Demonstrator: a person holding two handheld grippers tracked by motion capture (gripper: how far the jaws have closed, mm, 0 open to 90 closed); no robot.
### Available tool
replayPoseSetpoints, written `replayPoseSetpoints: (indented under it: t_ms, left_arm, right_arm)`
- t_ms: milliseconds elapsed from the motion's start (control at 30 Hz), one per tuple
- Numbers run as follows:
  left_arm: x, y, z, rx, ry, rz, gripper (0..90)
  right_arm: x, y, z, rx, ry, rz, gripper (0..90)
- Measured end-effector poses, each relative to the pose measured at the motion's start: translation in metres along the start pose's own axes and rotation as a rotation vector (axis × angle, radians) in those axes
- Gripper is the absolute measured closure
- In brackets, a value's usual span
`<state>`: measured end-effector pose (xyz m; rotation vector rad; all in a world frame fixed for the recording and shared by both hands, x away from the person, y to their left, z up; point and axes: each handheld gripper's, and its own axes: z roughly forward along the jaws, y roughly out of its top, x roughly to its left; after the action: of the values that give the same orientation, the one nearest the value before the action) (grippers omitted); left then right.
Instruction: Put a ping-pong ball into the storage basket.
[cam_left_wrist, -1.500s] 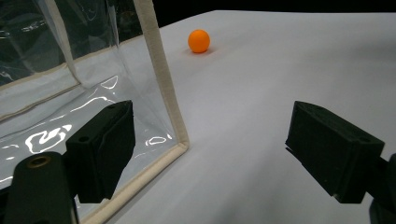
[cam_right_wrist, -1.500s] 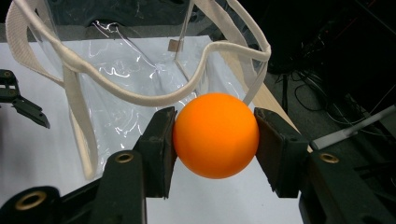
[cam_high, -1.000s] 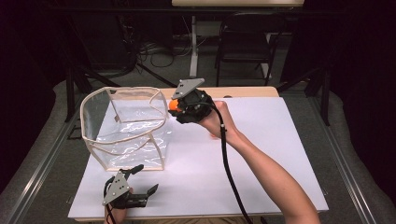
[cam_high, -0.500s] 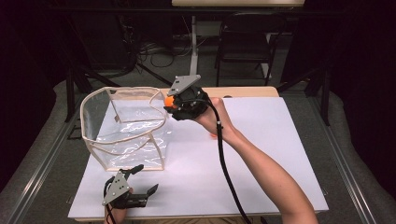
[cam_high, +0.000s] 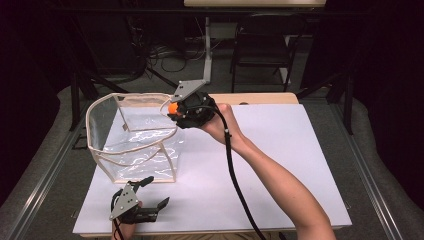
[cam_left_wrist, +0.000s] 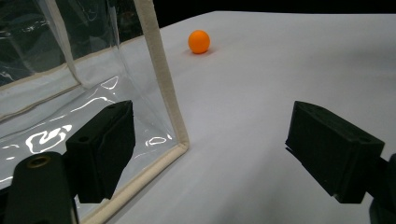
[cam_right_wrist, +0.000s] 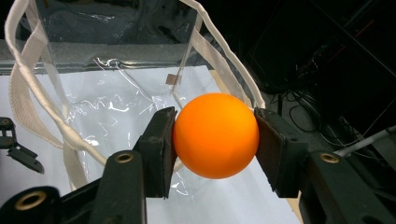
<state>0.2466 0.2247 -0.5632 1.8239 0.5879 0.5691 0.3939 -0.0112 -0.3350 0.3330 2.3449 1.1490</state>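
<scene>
The white worktop (cam_high: 280, 150) carries a clear plastic bag (cam_high: 132, 137) with cream trim, standing open at its left side. The right tongs (cam_high: 172, 108) hover at the bag's right rim, clamped on an orange ball (cam_right_wrist: 215, 135). The left tongs (cam_high: 152, 192) rest near the front edge, jaws wide apart. A second orange ball (cam_left_wrist: 199, 41) lies on the worktop beyond the bag's corner.

Ball (cam_right_wrist: 215, 135): plain orange
Second ball (cam_left_wrist: 199, 41): orange
Bag (cam_high: 132, 145): clear plastic, cream fabric trim
Bench (cam_high: 280, 150): white
Claw pads (cam_right_wrist: 161, 149): black
Top plate (cam_high: 187, 90): grey
</scene>
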Motion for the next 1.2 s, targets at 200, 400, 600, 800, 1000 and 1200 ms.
replayPoseSetpoints:
  t_ms: [200,400,600,800,1000,1200]
  left_arm:
    - [0.0,0.0,0.0,-0.002,-0.002,-0.001,15.7]
    - [0.0,0.0,0.0,0.0,0.0,0.0,15.7]
    - [0.0,0.0,0.0,-0.001,-0.001,-0.001,15.7]
    - [0.0,0.0,0.0,-0.001,-0.001,0.0,15.7]
    - [0.0,0.0,0.0,0.0,-0.001,-0.001,15.7]
    - [0.0,0.0,0.0,0.0,0.0,-0.001,15.7]
  right_arm:
    - [0.003,0.004,0.004,-0.009,0.005,-0.005,50.5]
    - [0.007,0.007,0.006,-0.012,0.01,-0.011,50.5]
    - [0.009,0.009,0.009,-0.015,0.014,-0.012,50.5]
    - [0.013,0.013,0.011,-0.017,0.02,-0.017,50.5]
    - [0.016,0.015,0.014,-0.014,0.029,-0.026,50.5]
    - [0.018,0.017,0.017,-0.01,0.038,-0.03,50.5]
